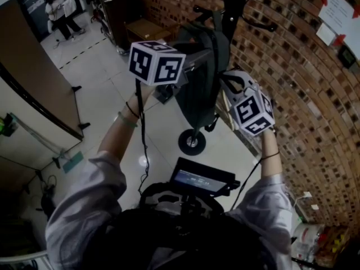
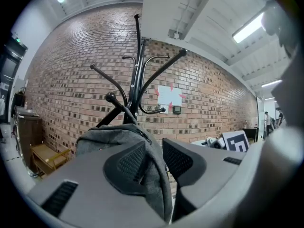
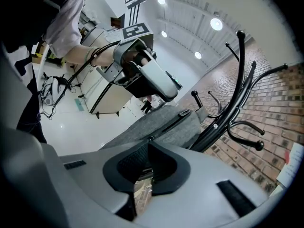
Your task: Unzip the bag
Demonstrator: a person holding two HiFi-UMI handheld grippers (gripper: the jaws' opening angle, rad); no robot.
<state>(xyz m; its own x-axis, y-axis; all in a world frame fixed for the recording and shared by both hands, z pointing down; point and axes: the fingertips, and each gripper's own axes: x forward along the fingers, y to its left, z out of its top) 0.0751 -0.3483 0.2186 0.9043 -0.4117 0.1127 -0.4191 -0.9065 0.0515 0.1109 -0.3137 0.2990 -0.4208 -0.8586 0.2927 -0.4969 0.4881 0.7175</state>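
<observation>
I'm only starting the job. The bag point(image 1: 199, 77) is hanging on the rack point(image 1: 230, 16) in front of the brick wall point(image 1: 304, 94), and I'm holding it with both grippers. The zip point(image 3: 173, 120) is showing as one thin dark line running along the grey cloth away from my right jaws. I'm seeing no gap along it, so I'm judging it shut for nearly its whole run, with the whole pull left to do.

My left gripper point(image 2: 156, 160) is pinching a fold of the bag's cloth between its pads, bracing the bag near its top. My right gripper point(image 3: 148, 148) is nearly closed, its pads meeting at the end of the zip. They're gripping a small dark piece that I'm taking for the pull point(image 3: 143, 174), though it's too small to be sure.

Both my arms are reaching up and forward. The left one is stretching higher, toward the bag's upper edge. The right one is sitting lower and closer to the wall, angled in at the bag's side.
</observation>
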